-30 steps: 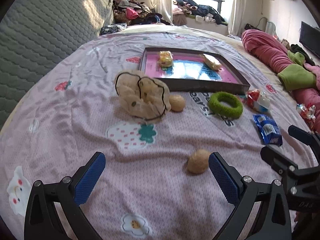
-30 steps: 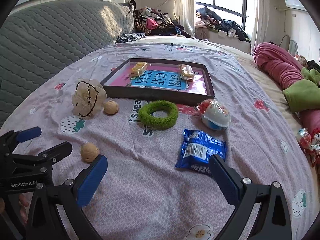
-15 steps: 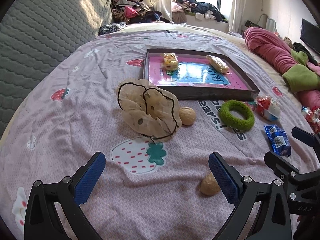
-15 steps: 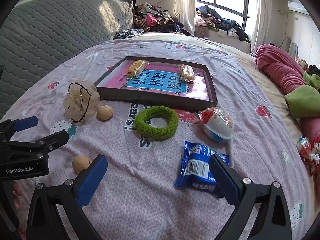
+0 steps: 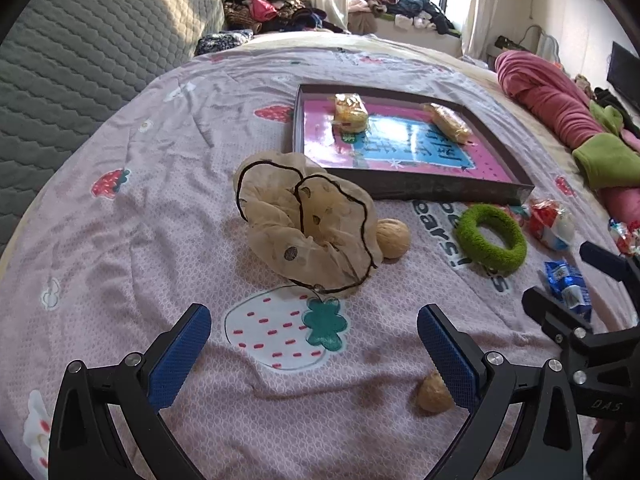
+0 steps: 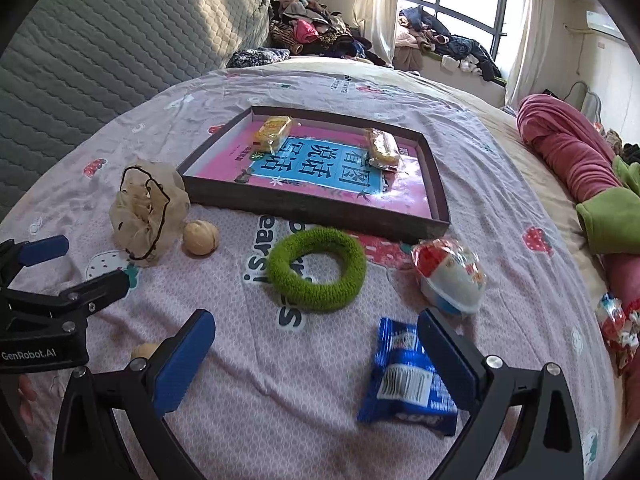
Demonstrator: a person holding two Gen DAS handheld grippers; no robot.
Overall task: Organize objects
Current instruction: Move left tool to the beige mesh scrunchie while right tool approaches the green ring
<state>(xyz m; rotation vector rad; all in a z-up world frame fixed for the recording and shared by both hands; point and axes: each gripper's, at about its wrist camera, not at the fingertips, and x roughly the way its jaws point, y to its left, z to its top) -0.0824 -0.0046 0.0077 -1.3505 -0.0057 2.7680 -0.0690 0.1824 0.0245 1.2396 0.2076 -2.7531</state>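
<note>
A dark shallow tray with a pink and blue bottom lies on the bed and holds two yellow snack packs. Before it lie a beige sheer scrunchie, a walnut, a green ring, a red and white egg toy and a blue packet. A second walnut lies close by. My left gripper is open and empty, facing the scrunchie. My right gripper is open and empty, near the blue packet.
The bed has a pink printed sheet. A grey quilted headboard rises at left. Pink and green bedding is heaped at right. Clothes pile up by the window. A red wrapper lies at far right.
Both grippers have moved forward toward the tray. The near walnut has slid lower in both views and sits beside the left gripper's right finger. Both grippers stay open.
</note>
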